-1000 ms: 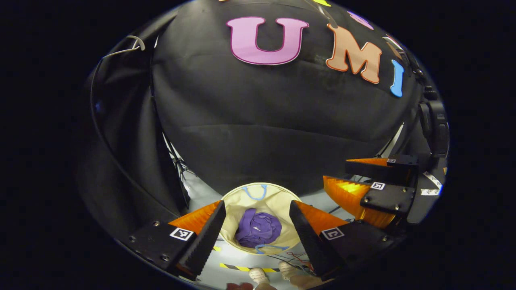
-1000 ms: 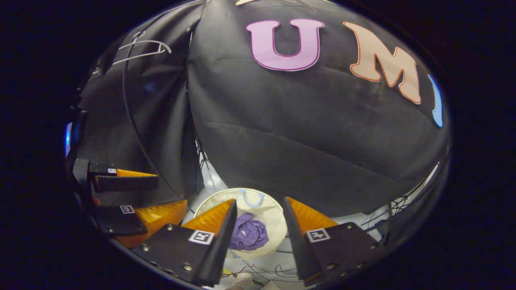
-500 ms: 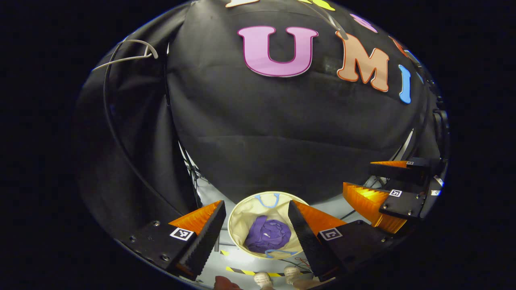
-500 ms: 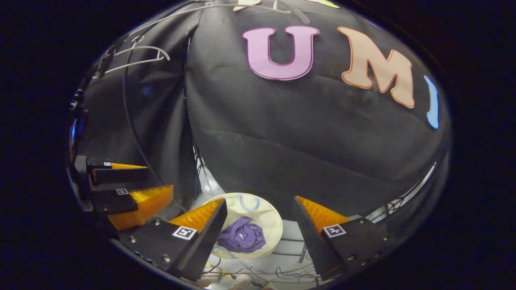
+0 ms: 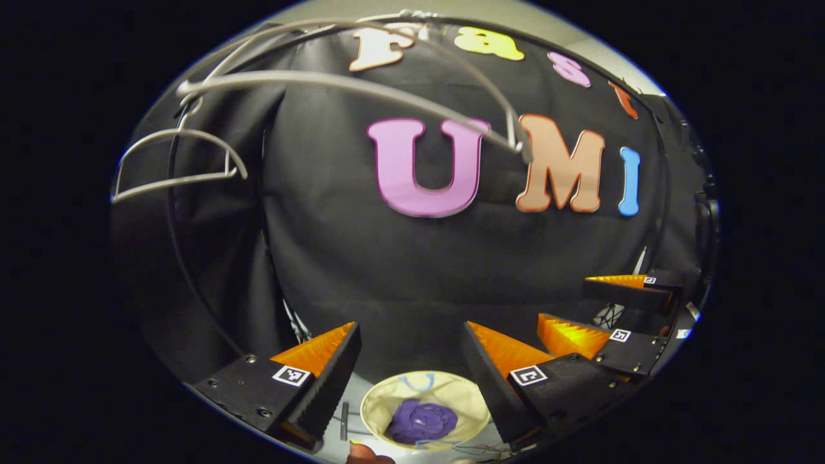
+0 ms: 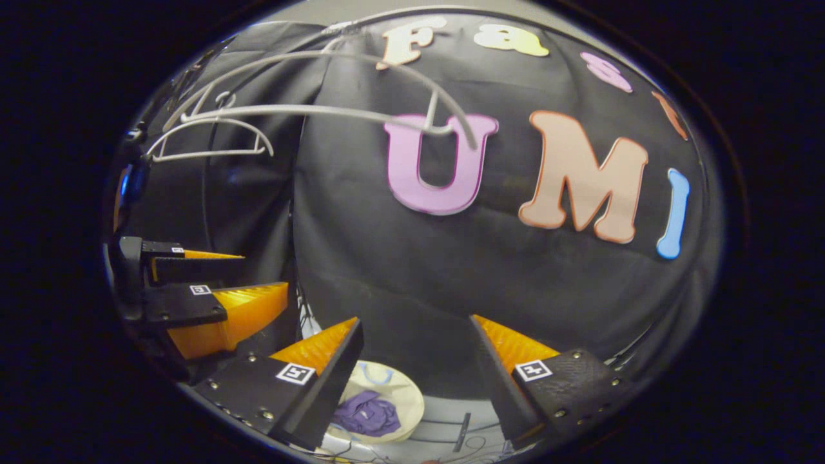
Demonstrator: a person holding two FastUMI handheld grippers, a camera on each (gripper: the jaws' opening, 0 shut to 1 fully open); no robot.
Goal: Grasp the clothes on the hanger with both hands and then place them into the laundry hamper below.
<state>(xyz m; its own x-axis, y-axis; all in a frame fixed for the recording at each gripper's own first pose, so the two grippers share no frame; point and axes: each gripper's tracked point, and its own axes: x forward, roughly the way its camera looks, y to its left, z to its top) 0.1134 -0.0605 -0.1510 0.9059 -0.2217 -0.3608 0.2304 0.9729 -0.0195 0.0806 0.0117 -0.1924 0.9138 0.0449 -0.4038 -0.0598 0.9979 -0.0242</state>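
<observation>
A purple garment (image 5: pixel 422 419) lies bunched inside the round cream laundry hamper (image 5: pixel 465 401) on the floor far below. In the right gripper view the same garment (image 6: pixel 367 412) sits in the hamper (image 6: pixel 407 394). My left gripper (image 5: pixel 409 328) is open high above the hamper, nothing between its fingers. My right gripper (image 6: pixel 416 322) is also open and empty. Each sees the other beside it: the right gripper (image 5: pixel 564 299) and the left gripper (image 6: pixel 264 274), both with jaws apart. A bare pale hanger (image 5: pixel 361 84) hangs close overhead, seen too as the hanger (image 6: pixel 322 109).
A second bare hanger (image 5: pixel 174 174) hangs farther left, the same hanger (image 6: pixel 206 145) in the right gripper view. A thin black curved rod (image 5: pixel 177 258) runs down the left side. Loose cables (image 6: pixel 464 435) lie on the pale floor near the hamper.
Both grippers have risen and tipped upward. The hamper with the purple garment has dropped low and small in both views, and the bare hangers have come in at the top. Both stay open.
</observation>
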